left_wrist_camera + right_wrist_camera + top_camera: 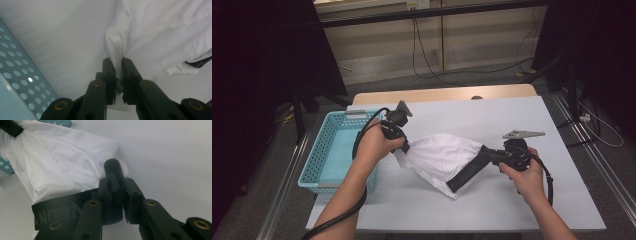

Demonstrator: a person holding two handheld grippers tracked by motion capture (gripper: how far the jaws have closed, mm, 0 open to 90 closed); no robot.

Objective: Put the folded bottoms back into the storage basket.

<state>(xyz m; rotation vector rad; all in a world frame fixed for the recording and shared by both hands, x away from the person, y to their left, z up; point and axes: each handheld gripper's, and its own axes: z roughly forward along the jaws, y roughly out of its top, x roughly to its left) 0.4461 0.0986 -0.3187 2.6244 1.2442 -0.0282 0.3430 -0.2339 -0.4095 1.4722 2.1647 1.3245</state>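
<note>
A white garment (pixel 442 156) with a black lettered band (pixel 466 173) hangs stretched between my two grippers, its lower corner on the white table (pixel 512 117). My left gripper (pixel 406 146) is shut on a bunched edge of the white cloth (pixel 150 30); in the left gripper view the jaws (pixel 118 65) pinch that fold. My right gripper (pixel 483 150) is shut on the garment's right end, where the black band (pixel 62 211) bunches between its jaws (pixel 117 176). The white cloth (pixel 60 162) spreads away to the left in the right gripper view.
A light blue perforated basket (pixel 319 165) stands at the table's left edge, right beside my left hand; its wall (pixel 17 72) shows close in the left gripper view. Dark stands and cables lie on the floor beyond the table.
</note>
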